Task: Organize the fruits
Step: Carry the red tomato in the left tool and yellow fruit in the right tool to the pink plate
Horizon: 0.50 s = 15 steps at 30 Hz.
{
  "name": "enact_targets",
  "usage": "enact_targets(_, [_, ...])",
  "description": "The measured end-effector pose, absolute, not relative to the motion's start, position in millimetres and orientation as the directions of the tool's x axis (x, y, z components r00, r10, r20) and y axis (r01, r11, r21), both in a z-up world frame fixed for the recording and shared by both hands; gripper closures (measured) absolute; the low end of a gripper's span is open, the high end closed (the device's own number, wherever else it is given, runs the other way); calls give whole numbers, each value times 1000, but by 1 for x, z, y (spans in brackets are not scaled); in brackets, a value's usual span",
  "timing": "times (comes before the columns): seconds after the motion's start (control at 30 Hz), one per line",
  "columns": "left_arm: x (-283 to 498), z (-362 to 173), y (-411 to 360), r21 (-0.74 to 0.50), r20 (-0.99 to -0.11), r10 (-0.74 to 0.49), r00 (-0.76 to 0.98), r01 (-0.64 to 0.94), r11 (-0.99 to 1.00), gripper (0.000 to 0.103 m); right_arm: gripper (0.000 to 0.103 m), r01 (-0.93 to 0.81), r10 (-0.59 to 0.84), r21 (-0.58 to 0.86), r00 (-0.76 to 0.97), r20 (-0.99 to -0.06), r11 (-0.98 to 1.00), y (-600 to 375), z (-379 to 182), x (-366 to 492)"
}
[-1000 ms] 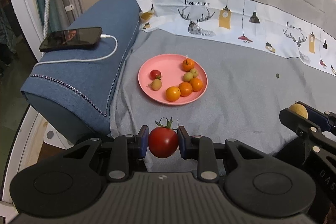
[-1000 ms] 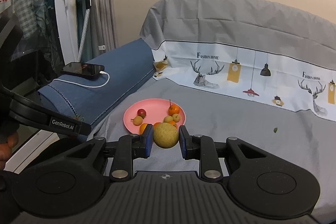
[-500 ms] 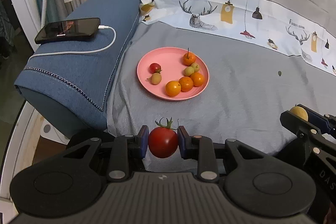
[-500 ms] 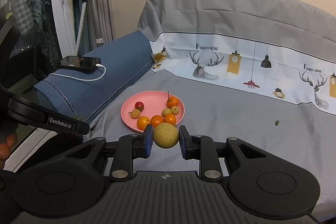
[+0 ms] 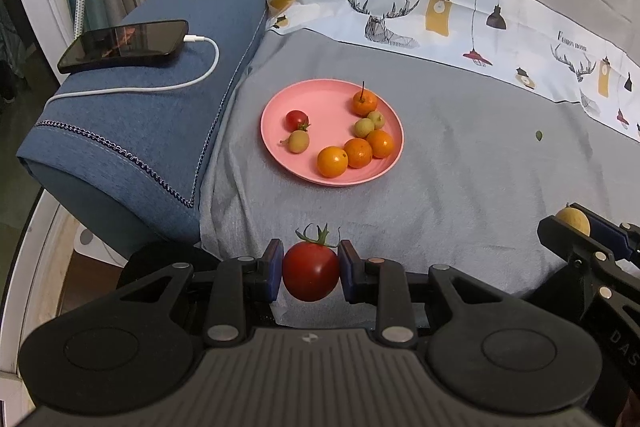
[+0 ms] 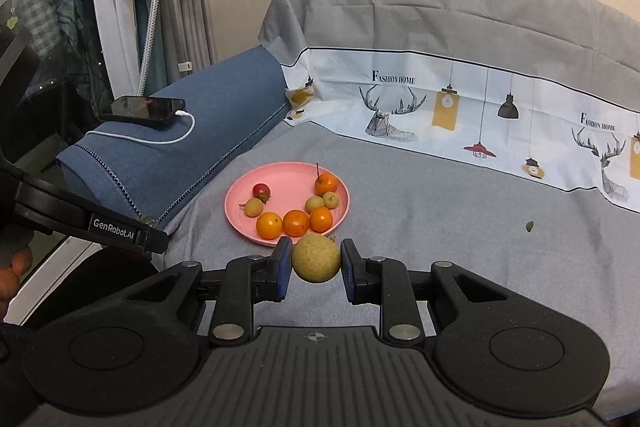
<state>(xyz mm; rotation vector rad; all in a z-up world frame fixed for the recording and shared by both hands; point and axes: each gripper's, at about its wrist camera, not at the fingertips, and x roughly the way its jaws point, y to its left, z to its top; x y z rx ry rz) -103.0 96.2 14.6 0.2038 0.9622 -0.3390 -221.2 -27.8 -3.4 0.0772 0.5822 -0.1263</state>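
Item 1. Red tomato (image 5: 311,271), green calyx upward. Clamped between the blue pads of the left gripper (image 5: 311,269), one pad on each side at its widest girth; held above the near edge of the grey-covered sofa seat (image 5: 460,187). The side grip leaves the stalk free and likely keeps the soft skin from being pierced.

Item 2. Yellow-brown round fruit (image 6: 316,258), rough-skinned. Clamped the same way in the right gripper (image 6: 316,261), just short of the plate's near rim in the right wrist view. It also shows at the right edge of the left wrist view.

Item 3. Pink plate (image 5: 276,143), lying flat on the seat towards its left edge, beside the blue armrest (image 5: 160,131). Evidently the collecting point.

Item 4. Contents of plate: a small red tomato (image 5: 297,119) and a greenish fruit (image 5: 298,141) on the left side; four orange citrus (image 5: 358,153) and two more greenish fruits (image 5: 370,123) along the right and near rim. The middle is bare, giving room for both carried pieces.

Item 5. Phone (image 5: 124,45) with white cable (image 5: 200,77), on the armrest top, well apart from the fruit; not part of the job.

Item 6. Small green scrap (image 5: 539,135) on the seat to the right of the plate; identity unclear.

Status, judged: both held fruits await setting on the plate; no other loose fruit shows on the seat.
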Motion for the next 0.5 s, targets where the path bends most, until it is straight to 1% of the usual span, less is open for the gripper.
enact_targets(0.5, [-77,8,99,18,-845,-167,508,339,941,70,76,143,-93,42,812,-576,989,-35,-12,-204])
